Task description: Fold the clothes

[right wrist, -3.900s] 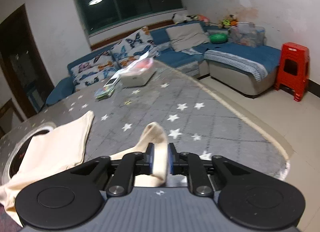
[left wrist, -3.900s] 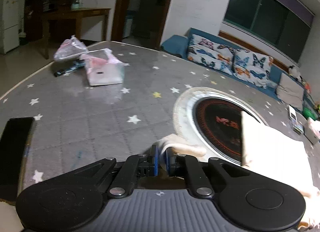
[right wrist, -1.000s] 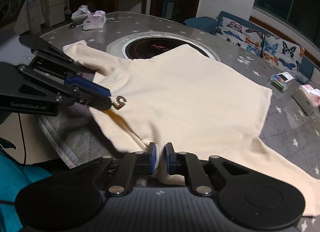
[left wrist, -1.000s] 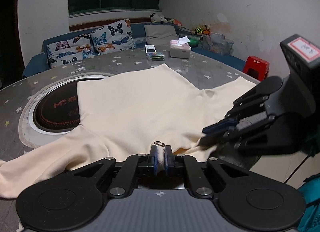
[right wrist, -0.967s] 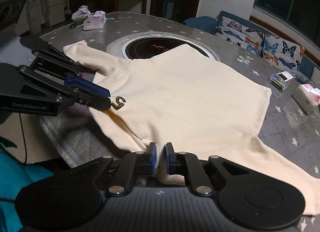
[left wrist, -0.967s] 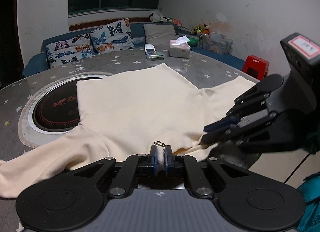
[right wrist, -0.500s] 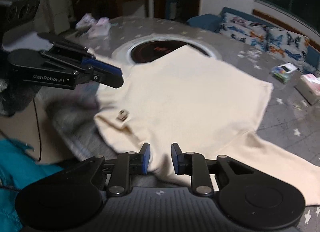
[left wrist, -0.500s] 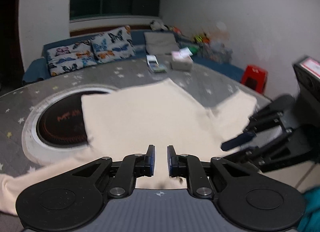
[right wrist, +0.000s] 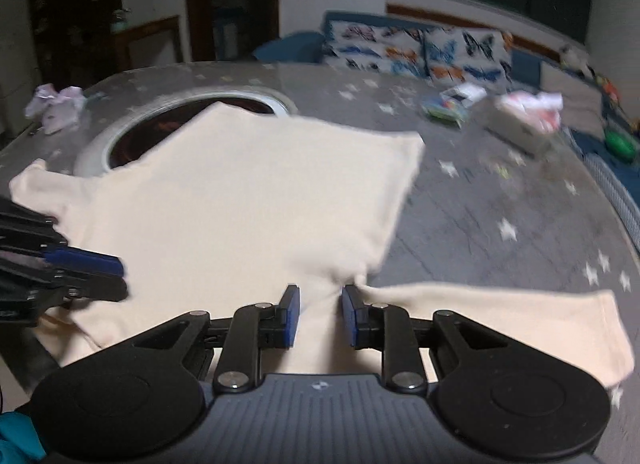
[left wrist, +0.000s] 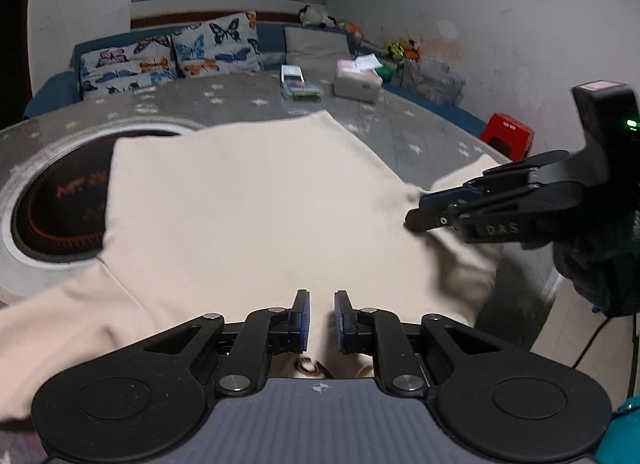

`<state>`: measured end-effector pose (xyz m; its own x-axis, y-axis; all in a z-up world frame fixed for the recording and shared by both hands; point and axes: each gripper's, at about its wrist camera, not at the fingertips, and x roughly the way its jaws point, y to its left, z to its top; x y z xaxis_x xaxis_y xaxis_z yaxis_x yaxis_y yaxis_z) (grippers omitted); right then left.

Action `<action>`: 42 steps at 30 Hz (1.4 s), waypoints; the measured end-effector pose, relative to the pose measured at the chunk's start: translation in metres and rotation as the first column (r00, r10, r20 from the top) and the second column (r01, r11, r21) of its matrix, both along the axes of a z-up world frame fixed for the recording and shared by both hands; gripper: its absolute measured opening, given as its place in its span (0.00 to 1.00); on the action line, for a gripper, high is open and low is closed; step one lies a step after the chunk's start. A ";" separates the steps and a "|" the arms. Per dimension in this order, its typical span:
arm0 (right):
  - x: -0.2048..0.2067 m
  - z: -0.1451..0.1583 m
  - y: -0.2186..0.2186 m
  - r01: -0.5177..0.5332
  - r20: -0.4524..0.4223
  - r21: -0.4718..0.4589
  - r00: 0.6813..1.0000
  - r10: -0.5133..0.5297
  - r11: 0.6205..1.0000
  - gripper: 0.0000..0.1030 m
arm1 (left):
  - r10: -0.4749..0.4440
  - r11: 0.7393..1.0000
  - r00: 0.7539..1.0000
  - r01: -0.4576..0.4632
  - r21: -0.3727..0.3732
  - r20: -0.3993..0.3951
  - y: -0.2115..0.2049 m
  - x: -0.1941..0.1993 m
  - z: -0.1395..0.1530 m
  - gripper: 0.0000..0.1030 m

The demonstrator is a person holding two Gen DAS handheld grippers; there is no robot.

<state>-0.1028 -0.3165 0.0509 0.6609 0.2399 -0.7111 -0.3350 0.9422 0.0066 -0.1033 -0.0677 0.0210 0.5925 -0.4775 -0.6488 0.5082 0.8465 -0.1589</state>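
A cream long-sleeved top (left wrist: 248,199) lies spread flat on the round grey star-patterned table (left wrist: 400,135), collar at the near edge. It also shows in the right wrist view (right wrist: 260,199), one sleeve stretching right (right wrist: 500,316). My left gripper (left wrist: 319,318) is open and empty, just above the collar. My right gripper (right wrist: 319,316) is open and empty over the shoulder, where the sleeve joins the body. In the left wrist view the right gripper (left wrist: 424,211) hovers at the right; in the right wrist view the left gripper (right wrist: 112,276) is at the left.
A round black hotplate (left wrist: 60,211) is set in the table, partly under the top. A tissue box (left wrist: 356,83) and a small packet (left wrist: 298,85) stand at the far side. Pink bags (right wrist: 56,103) lie at the far left. A sofa with butterfly cushions (left wrist: 172,55) and a red stool (left wrist: 508,135) stand beyond.
Both grippers have opened and let go of the top's collar edge. The top now lies flat on the table, and both grippers have lifted slightly above it.
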 end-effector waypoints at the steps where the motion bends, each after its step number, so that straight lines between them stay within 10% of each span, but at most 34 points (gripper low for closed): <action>1: -0.001 0.000 -0.002 0.001 0.002 0.008 1.000 -0.001 1.000 0.21 | 0.000 1.000 1.000 0.000 -0.001 -0.003 0.000 -0.001 -0.001 0.18; 15: -0.009 0.006 0.019 -0.063 0.024 0.042 0.998 0.062 0.997 0.26 | 0.234 0.969 0.972 -0.230 -0.086 0.036 0.041 -0.004 0.018 0.45; 26: -0.007 0.001 0.028 -0.082 0.001 0.025 0.997 0.082 0.996 0.34 | 0.686 0.712 0.714 -0.698 0.071 0.136 0.168 0.015 0.024 0.51; 30: -0.007 0.000 0.031 -0.087 -0.001 0.017 0.996 0.087 0.996 0.36 | 0.735 0.652 0.663 -0.749 0.118 0.142 0.199 0.032 0.019 0.52; 37: -0.006 0.001 0.033 -0.083 -0.006 0.011 0.996 0.084 0.996 0.37 | 0.718 0.684 0.695 -0.715 0.144 0.036 0.221 0.047 0.000 0.50; 42: -0.003 0.001 0.035 -0.086 -0.010 0.000 0.996 0.086 0.996 0.37 | 0.667 0.734 0.743 -0.667 0.129 0.050 0.218 0.042 0.004 0.14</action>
